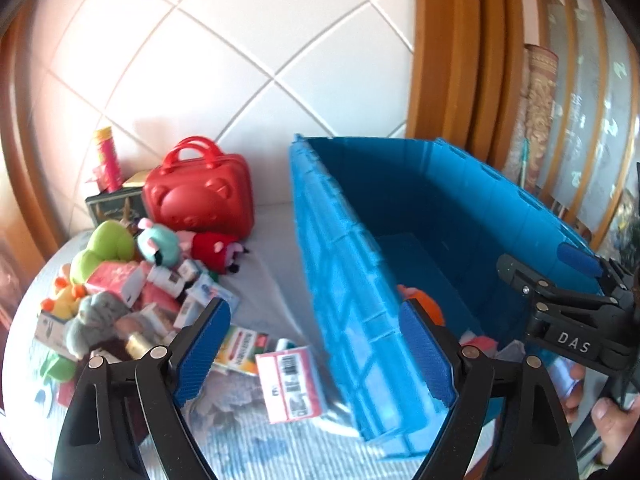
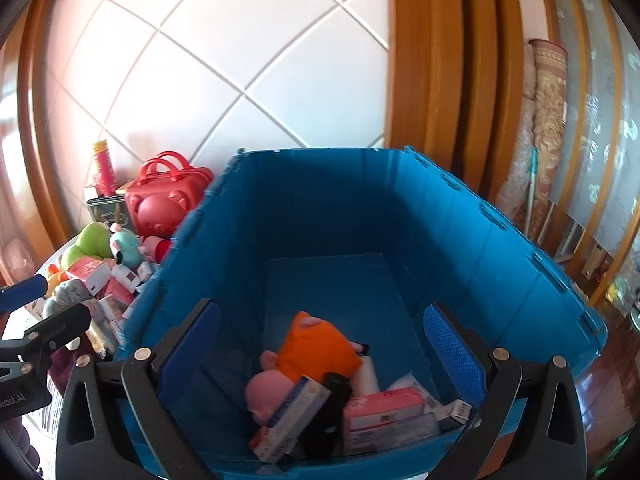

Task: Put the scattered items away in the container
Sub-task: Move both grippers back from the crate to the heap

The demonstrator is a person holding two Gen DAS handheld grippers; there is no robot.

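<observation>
A big blue crate [image 1: 340, 272] stands open on a patterned cloth. My left gripper [image 1: 316, 352] hangs open and empty over the crate's left wall. Left of it lies a heap of plush toys and small boxes: a green plush [image 1: 106, 246], a grey plush [image 1: 92, 316], a barcode-labelled box [image 1: 288, 384]. In the right wrist view my right gripper [image 2: 322, 350] stands open and empty above the crate [image 2: 320, 200]. Inside lie an orange and pink plush [image 2: 316, 348], a pink box [image 2: 384, 404], a long striped box [image 2: 292, 420] and a black item [image 2: 332, 412].
A red bear-faced case [image 1: 198, 200] and a dark tin [image 1: 114, 208] with a red tube [image 1: 106, 160] stand against the white tiled wall. Wooden frames and rolled carpets [image 2: 548, 140] rise right of the crate. A hand [image 1: 612, 412] shows at the lower right.
</observation>
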